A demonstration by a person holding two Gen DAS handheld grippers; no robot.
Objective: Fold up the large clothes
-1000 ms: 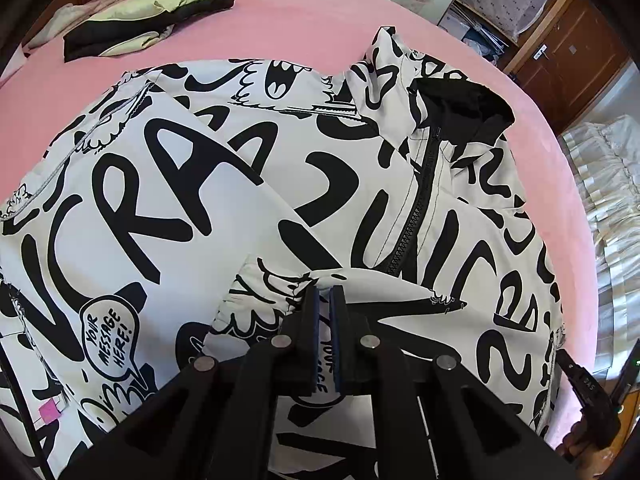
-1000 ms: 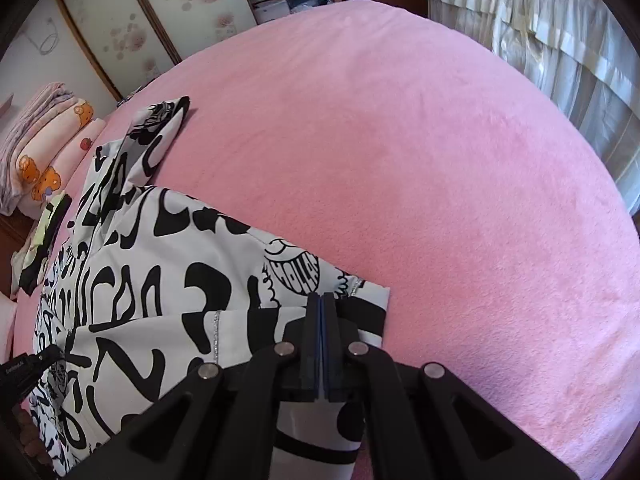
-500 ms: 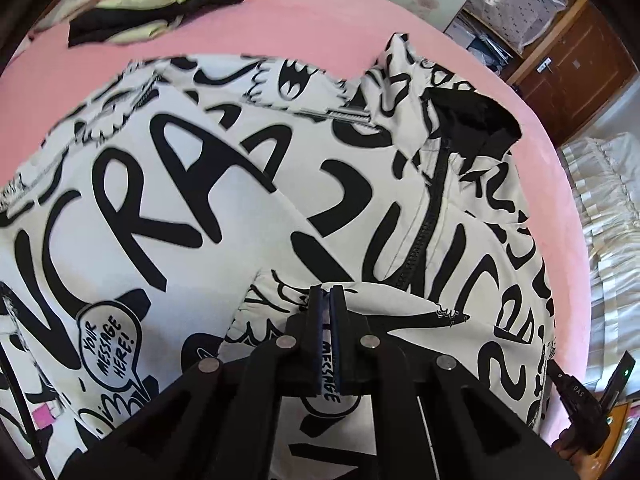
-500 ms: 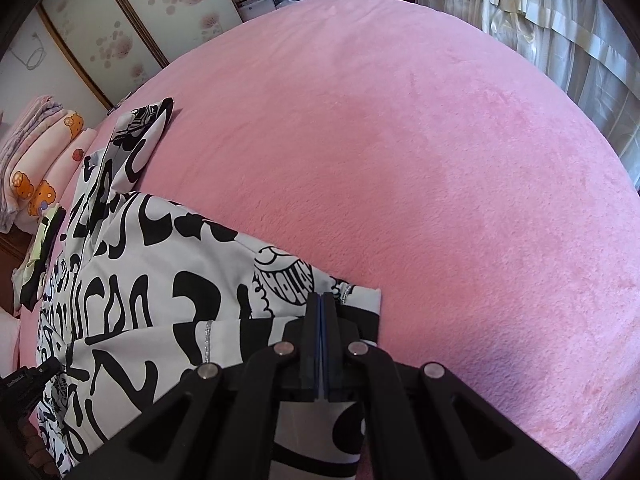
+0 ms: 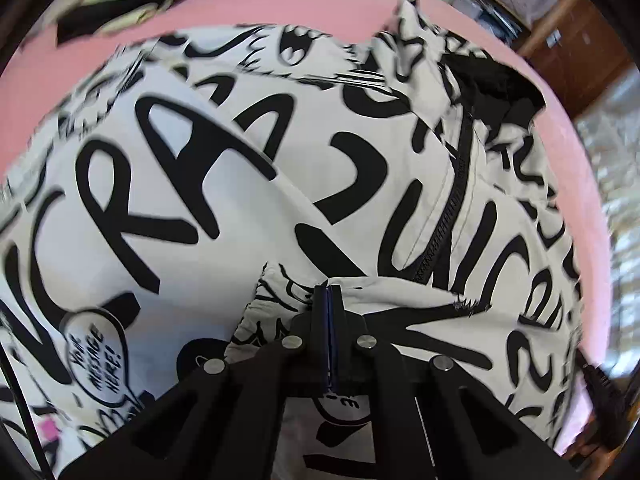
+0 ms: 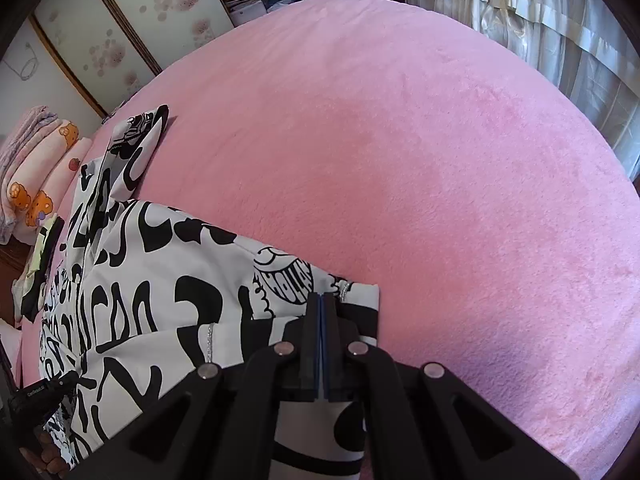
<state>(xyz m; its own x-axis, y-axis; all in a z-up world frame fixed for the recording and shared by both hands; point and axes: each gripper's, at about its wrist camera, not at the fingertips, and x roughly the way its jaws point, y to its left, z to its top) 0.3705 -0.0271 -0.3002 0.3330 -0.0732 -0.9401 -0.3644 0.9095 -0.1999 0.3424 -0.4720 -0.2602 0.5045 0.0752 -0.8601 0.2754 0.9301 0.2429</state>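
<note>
A white jacket [image 5: 248,184] printed with big black letters lies spread on the pink bed [image 5: 320,4], its black zipper [image 5: 448,220] running up to a black-lined collar. My left gripper [image 5: 328,289] is shut on a folded-over edge of the jacket near its middle. In the right wrist view the same jacket [image 6: 160,280] reaches from the left side to my right gripper [image 6: 321,296], which is shut on the jacket's corner at the hem. The cloth inside both grips is hidden by the fingers.
A folded yellow-green and black garment [image 5: 148,0] lies at the bed's far edge. Folded pink blankets [image 6: 36,176] are stacked at the left. Bare pink bedspread [image 6: 440,160] stretches right of the jacket. White curtains [image 6: 540,20] and sliding floral doors [image 6: 120,28] border the bed.
My left gripper has sunk closer to the jacket, whose print now looks larger and blurred, still holding the folded edge. The right gripper has stayed put on the corner.
</note>
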